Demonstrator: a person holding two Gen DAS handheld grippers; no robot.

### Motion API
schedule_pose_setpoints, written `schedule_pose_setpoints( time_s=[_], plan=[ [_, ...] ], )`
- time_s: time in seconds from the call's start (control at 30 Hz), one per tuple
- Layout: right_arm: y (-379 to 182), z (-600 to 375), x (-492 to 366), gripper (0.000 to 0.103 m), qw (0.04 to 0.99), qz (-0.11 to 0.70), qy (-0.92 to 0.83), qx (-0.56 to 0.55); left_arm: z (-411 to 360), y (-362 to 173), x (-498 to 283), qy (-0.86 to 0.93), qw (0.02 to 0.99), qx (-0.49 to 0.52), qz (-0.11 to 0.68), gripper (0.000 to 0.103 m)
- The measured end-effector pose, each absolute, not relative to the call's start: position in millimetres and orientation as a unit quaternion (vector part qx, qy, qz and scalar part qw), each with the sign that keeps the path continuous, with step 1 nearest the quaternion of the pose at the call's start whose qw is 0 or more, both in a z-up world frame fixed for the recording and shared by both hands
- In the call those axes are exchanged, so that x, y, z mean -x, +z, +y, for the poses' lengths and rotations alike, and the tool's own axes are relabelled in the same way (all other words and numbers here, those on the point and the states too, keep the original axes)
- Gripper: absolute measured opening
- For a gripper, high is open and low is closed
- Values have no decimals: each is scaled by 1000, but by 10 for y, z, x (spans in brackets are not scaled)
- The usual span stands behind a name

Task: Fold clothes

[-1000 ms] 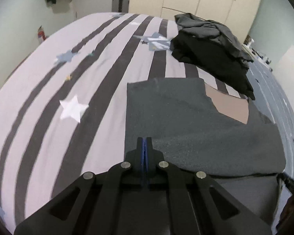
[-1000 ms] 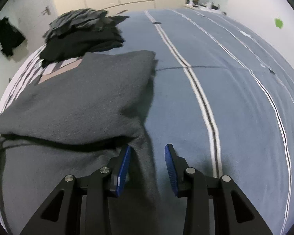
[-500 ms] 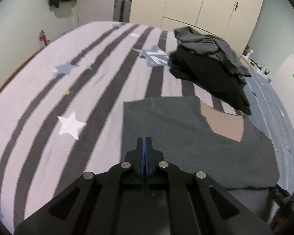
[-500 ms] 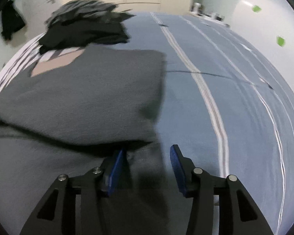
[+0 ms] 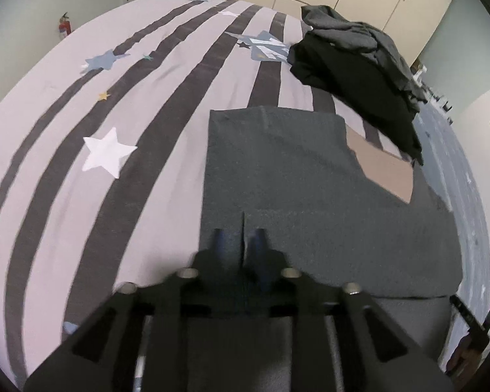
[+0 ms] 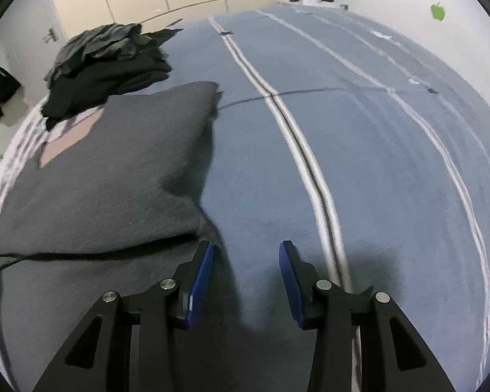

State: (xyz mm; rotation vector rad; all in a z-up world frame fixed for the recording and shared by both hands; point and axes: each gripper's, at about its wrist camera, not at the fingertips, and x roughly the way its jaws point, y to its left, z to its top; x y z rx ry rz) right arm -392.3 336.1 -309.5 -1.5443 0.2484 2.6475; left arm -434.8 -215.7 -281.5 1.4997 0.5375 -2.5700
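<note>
Left wrist camera is showing the left gripper (image 5: 238, 245) opening, its fingers a little apart over the grey shirt (image 5: 310, 202). Nothing is pinched. The shirt is lying half folded on the bed (image 5: 114, 196), near the closest edge. The right gripper (image 6: 245, 281) is closing slightly, fingers wide, empty, beside the shirt's edge. To fold well, I think both should let go gently and lift away without dragging the cloth.

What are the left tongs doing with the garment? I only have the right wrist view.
Observer: The left tongs are opening; a thin edge of the grey garment stands between them.
Operator: What lies beyond the garment's far side?
Observer: A lilac cover with dark stripes, bearing a white star.
Operator: Anything by that wall?
Observer: A red fire extinguisher.
</note>
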Motion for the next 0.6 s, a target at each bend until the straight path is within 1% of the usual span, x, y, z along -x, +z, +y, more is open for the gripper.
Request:
schedule_pose_setpoints(
  time_s=[0.03,0.2,0.33,0.4,0.47,0.5,0.53,0.6],
  plan=[
    [-3080,3346,3914,38,28,76,861,502,-2160,-2829,4364,-848,56,-494,185,39],
    [-2946,3335,3858,38,11,76,871,485,-2143,-2840,4568,-854,55,-484,184,46],
    [-3005,3252,3895,38,-3,56,869,492,-2086,-3022,4824,-831,42,-526,176,47],
    [-3074,3230,3921,38,-8,50,865,498,-2010,-3042,4859,-832,34,-533,148,46],
    [-3131,3221,3937,38,-8,45,864,502,-1933,-3059,4890,-833,27,-539,120,28],
    [-3167,3216,3950,38,-4,41,862,505,-1907,-3047,4879,-835,28,-539,106,9],
    [-3197,3223,3957,38,-4,44,861,506,-1904,-3025,4847,-836,21,-538,103,6],
    [-3241,3256,3965,38,-3,56,860,508,-1904,-2950,4762,-842,1,-530,100,5]
  ],
)
